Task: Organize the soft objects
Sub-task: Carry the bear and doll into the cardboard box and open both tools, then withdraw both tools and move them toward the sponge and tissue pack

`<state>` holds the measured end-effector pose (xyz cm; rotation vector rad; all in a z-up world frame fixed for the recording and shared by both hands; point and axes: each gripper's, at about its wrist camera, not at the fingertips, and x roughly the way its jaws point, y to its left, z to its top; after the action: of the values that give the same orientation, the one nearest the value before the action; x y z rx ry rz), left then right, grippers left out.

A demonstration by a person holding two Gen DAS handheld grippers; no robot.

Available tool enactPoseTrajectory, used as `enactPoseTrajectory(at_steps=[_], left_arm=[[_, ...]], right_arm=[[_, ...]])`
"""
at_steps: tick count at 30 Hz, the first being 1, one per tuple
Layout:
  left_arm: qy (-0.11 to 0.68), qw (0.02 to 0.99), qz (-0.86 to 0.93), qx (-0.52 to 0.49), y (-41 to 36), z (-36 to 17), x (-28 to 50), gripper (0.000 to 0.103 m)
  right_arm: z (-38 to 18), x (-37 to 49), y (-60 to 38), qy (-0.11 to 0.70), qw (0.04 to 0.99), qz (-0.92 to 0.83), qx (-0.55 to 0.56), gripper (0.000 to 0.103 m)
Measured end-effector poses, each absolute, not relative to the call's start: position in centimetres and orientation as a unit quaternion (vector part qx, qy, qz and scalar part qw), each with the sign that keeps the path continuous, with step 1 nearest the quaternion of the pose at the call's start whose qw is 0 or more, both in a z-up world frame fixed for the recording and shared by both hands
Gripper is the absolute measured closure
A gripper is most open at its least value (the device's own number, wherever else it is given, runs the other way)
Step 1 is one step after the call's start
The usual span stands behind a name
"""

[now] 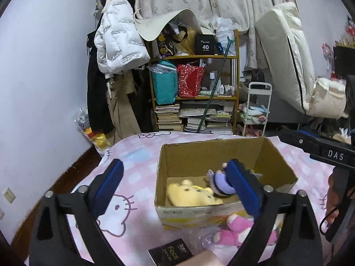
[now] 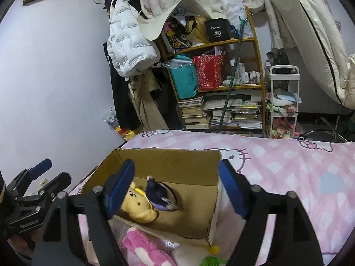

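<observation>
Landmark: open brown cardboard box [image 2: 168, 190] on the pink cat-print bedsheet [image 2: 299, 173]. Pink-and-white plush toy [image 2: 142, 249] lies just outside its near wall. Left gripper [image 1: 175, 186] and right gripper [image 2: 177, 190] both wide open, holding nothing. Inside the box: yellow bear plush [image 2: 138, 208] touching purple plush doll [image 2: 160, 196]. Beyond it, cluttered wooden bookshelf [image 2: 221, 84].

A cardboard box [image 1: 226, 173] sits on the bed [image 1: 133, 155], mid-frame. In it a bear plush [image 1: 190, 194] lies left of a doll [image 1: 218, 182], the two touching. A rabbit plush [image 1: 235, 230] lies below the box's near wall. A bookshelf [image 1: 195, 93] stands behind the bed.
</observation>
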<state>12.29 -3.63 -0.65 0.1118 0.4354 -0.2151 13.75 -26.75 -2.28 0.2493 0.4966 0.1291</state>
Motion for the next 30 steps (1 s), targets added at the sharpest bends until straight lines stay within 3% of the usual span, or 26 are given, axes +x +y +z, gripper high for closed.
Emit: enactPoseTrajectory(at_steps=[6,30], left_arm=[[0.213,0.97,-0.091,0.073,-3.3,0.5,10.7,0.006],[0.261,0.958,-0.084,0.087,-1.8,1.8,3.8,0.006]], right_arm=[[-0.8,11.7,-26.9,0.227,0.965,0.045,0.121,0.0],[1.1,3.8,-27.1,0.216,0.971,0.015,0.102,0.0]])
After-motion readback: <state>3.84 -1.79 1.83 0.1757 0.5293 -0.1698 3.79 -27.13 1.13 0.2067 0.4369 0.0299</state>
